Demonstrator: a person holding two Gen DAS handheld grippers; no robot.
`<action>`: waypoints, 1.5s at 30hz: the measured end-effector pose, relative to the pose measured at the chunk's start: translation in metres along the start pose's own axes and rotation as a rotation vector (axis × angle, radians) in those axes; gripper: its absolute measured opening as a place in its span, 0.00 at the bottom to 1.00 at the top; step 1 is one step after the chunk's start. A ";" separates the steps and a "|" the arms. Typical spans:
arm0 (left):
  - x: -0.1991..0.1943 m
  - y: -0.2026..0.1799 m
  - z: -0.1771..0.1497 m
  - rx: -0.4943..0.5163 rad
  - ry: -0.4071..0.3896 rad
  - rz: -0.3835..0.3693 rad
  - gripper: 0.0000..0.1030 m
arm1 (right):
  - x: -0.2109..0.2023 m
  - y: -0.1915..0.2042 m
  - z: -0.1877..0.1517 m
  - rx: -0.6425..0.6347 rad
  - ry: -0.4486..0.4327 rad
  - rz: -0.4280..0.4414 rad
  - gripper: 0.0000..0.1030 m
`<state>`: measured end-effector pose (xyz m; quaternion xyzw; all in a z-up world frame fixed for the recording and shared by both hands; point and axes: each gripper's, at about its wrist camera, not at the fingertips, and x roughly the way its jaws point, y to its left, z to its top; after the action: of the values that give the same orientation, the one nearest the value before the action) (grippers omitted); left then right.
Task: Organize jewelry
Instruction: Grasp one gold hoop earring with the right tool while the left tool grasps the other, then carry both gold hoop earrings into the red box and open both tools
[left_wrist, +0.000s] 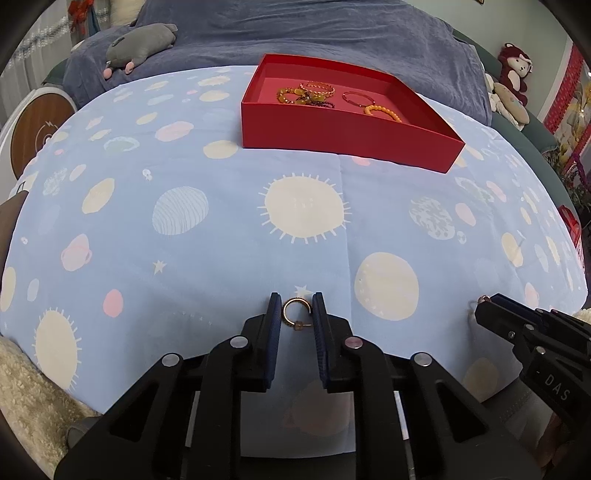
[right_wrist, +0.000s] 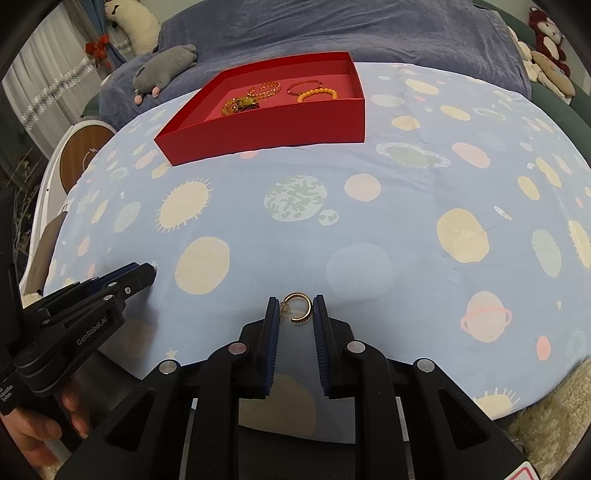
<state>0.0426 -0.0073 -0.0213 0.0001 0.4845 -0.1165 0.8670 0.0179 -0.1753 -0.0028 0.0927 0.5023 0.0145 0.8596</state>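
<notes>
Bed sheet (left_wrist: 184, 166) soft, gives under pressure. Red box (left_wrist: 347, 122) stiff, light, bracelets (left_wrist: 306, 94) inside, far side. Left gripper (left_wrist: 297, 314) clamped on a gold hoop earring (left_wrist: 291, 312); right gripper (right_wrist: 295, 310) clamped on the other gold hoop (right_wrist: 301, 306). Both tiny, light, rigid, slippery: pinch across the band.

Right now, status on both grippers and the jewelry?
Left gripper shut on gold open hoop earring. Right gripper shut on gold studded ring. Red box unobstructed.

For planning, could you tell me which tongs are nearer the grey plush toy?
Left. The grey plush toy lies far ahead-left of the left tongs; the right tongs sit further right.
</notes>
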 end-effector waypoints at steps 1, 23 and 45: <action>-0.001 0.000 0.000 -0.005 0.001 -0.005 0.16 | -0.001 0.000 0.000 0.002 -0.002 0.000 0.17; -0.037 0.037 0.026 -0.115 -0.046 -0.033 0.16 | -0.027 -0.016 0.020 0.063 -0.068 0.043 0.17; 0.029 -0.009 0.210 -0.031 -0.112 -0.086 0.16 | 0.020 0.009 0.214 -0.009 -0.179 0.089 0.17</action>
<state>0.2318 -0.0452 0.0669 -0.0408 0.4363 -0.1460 0.8869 0.2139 -0.1949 0.0845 0.1118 0.4190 0.0467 0.8999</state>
